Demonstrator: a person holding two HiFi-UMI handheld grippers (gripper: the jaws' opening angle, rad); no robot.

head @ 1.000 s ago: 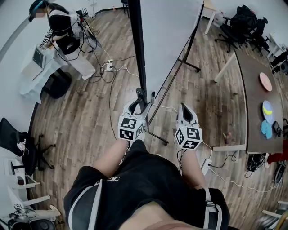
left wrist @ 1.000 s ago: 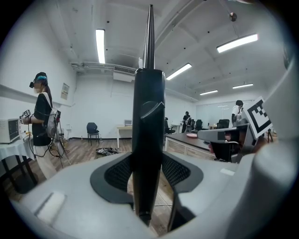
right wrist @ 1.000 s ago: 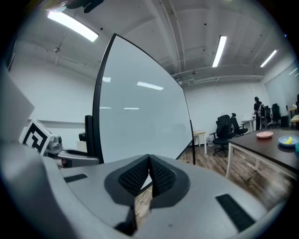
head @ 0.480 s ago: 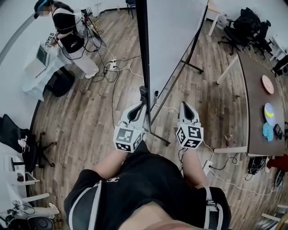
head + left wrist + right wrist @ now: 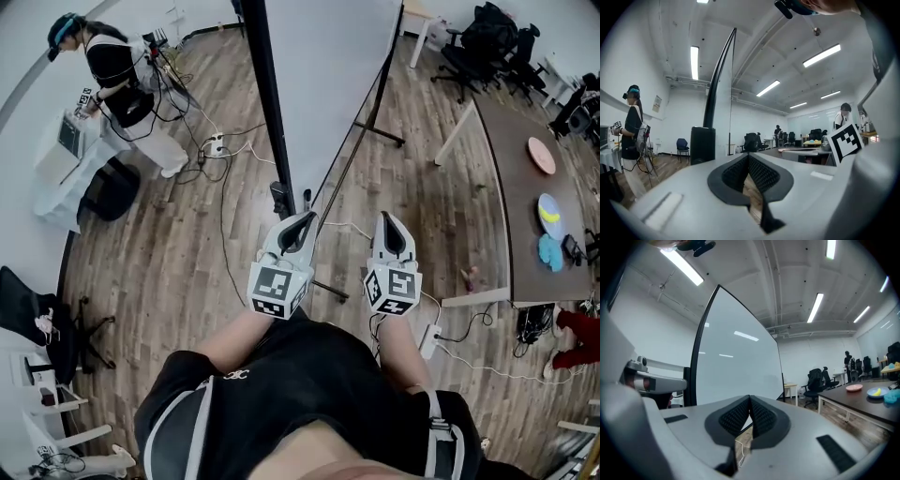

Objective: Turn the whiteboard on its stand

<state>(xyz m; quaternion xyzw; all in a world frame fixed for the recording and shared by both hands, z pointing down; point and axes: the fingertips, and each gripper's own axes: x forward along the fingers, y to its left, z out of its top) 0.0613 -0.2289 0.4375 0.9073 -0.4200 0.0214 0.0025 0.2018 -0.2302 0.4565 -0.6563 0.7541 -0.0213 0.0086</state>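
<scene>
Left tool (image 5: 302,217) has just closed its jaws on nothing; right tool (image 5: 389,217) is closed and empty too. I see the whiteboard (image 5: 328,84) upright on its stand (image 5: 263,94), just ahead of both.

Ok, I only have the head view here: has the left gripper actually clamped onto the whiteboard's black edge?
Observer: No. In the left gripper view, the left gripper has just been closing; its jaws meet with nothing between them, and the whiteboard edge stands to their left.
Operator: And the right one?
Observer: The right gripper is also shut and empty in its own view, with the whiteboard's white face ahead of it.
</scene>
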